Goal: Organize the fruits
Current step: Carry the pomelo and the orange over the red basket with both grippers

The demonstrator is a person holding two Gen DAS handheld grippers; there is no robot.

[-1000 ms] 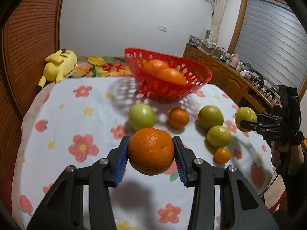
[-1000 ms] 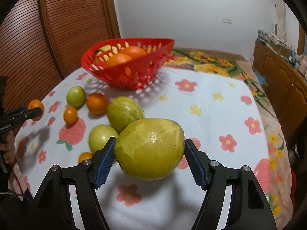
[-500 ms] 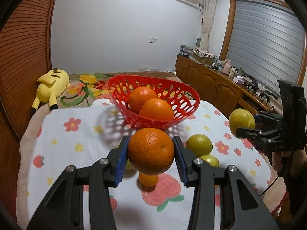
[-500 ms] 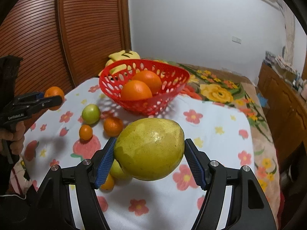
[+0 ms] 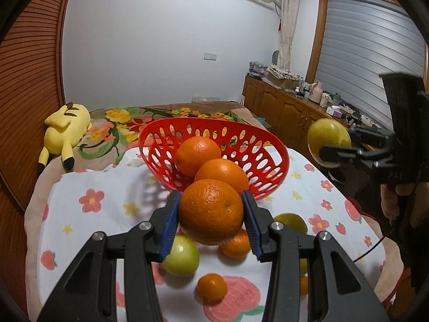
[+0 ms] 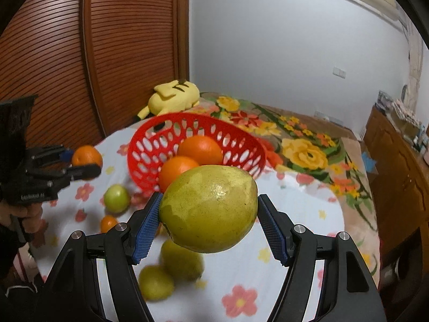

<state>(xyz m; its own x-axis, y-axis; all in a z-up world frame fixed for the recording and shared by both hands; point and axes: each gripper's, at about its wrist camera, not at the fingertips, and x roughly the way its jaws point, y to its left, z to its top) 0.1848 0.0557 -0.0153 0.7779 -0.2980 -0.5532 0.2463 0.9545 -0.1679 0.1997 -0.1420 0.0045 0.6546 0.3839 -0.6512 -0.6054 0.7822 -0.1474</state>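
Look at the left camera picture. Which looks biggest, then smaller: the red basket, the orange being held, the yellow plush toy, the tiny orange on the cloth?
As they look in the left wrist view:
1. red basket
2. held orange, though it is close to the camera, so it looks extra big
3. yellow plush toy, far off, so unsure against the orange
4. tiny orange

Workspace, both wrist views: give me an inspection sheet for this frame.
Surface: floral cloth over a table.
Job's things: red basket holds two oranges; loose green and orange fruits lie on the cloth.
Clutter: yellow plush behind the basket.
Grippers: left gripper shut on an orange; right gripper shut on a yellow-green fruit; both are above the cloth.
Cables: thin cable at the right edge.
Surroundings: louvred door, cabinets, window blind.
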